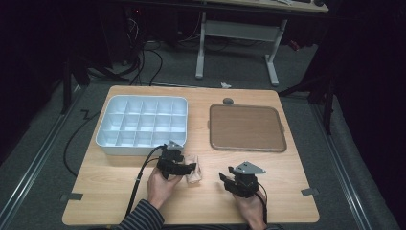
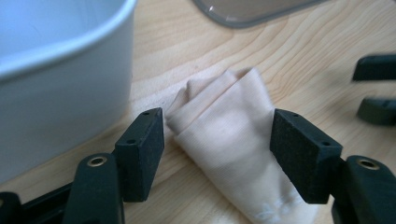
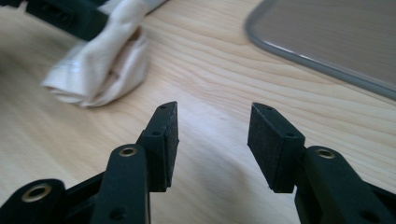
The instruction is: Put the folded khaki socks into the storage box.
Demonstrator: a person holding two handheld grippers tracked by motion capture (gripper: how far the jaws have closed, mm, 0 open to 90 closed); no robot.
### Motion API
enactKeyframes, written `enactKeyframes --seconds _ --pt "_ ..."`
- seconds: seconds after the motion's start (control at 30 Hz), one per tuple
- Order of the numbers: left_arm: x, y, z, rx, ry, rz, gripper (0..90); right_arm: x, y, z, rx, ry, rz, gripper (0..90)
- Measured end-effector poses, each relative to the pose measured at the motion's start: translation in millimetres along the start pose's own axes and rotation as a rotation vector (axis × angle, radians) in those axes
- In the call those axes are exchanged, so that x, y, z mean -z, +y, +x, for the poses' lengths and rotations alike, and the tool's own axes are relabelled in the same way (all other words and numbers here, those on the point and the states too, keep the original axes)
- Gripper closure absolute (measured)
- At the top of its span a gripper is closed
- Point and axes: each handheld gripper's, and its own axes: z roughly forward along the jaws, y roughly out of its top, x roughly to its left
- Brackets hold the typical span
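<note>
The left gripper [image 2: 217,140] has its fingers [image 2: 142,149] spread wide on either side of a folded cream cloth [image 2: 229,140] that lies flat on the wooden surface [image 2: 299,51]. The pads stand just beside the cloth's two edges without pressing on it, so the cloth is between the fingers but not gripped. Just beyond the left finger rises the wall of the white compartment tray [image 2: 60,88], near enough to leave little room on that side. Ahead of the fingers, bare wood runs up to the rim of the brown lid [image 2: 247,16].

The right gripper [image 3: 212,140] has its fingers parted to a middling gap, with nothing between them and only bare wood beneath. The cloth [image 3: 100,65] lies ahead and to the left of these fingers, apart from them. The brown lid's edge [image 3: 299,49] runs ahead and to their right, with open surface in between.

In the high view, the left gripper [image 1: 179,165] sits at the cloth [image 1: 194,170], close to the tray's near wall [image 1: 124,148], and the right gripper [image 1: 237,179] rests apart from it over open wood.
</note>
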Motion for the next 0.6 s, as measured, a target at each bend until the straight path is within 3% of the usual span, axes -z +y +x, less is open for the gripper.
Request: enactKeyframes --seconds 0.5,0.6 --pt "-12.5 -3.7 -3.9 -0.016 -0.039 0.027 51.6 0.1 -15.2 -46.6 -0.085 -0.18 0.064 48.7" --pt "-13.0 -4.0 -4.8 -0.026 -0.045 0.027 54.8 0.7 -15.4 -51.0 -0.108 -0.187 0.062 46.9"
